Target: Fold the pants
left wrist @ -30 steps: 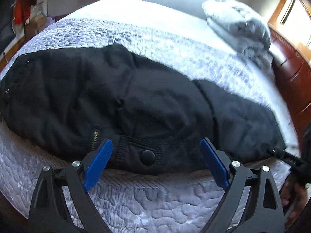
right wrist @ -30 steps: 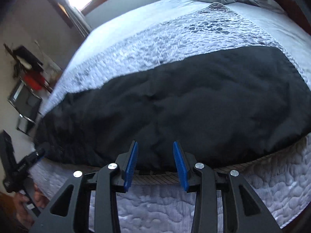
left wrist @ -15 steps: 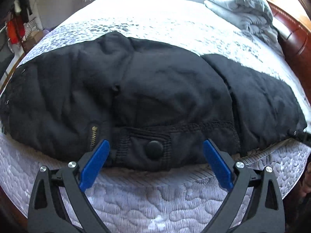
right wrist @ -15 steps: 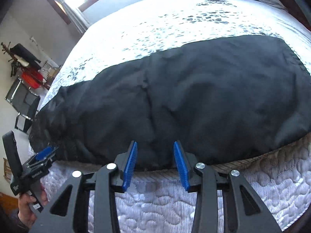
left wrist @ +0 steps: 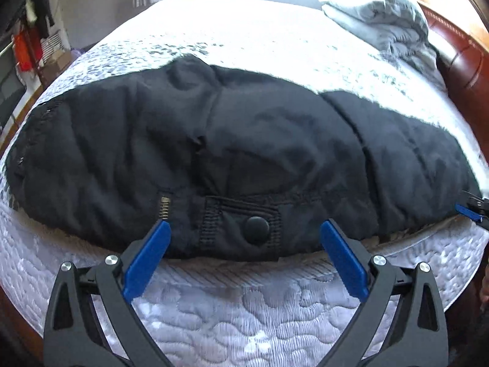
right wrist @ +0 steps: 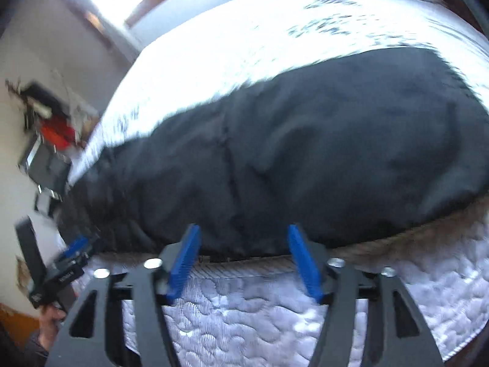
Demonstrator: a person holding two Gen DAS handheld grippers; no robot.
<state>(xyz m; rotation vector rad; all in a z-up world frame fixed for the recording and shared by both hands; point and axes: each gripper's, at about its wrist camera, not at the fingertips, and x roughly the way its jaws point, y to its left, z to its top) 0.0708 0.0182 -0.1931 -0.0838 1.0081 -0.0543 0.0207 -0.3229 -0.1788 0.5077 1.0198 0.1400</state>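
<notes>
We see the black pants (left wrist: 244, 153) spread flat across the bed (left wrist: 244, 321), their waistband edge lying just ahead of both grippers. Our left gripper (left wrist: 244, 238) stands wide, its jaws having just been opening; the waistband snap button (left wrist: 256, 230) sits between its blue fingers, untouched. Our right gripper (right wrist: 244, 244) is half spread, jaws just opened further, with the pants' near hem before its tips and nothing pinched. A grey blanket (left wrist: 385, 15) lies far beyond.
</notes>
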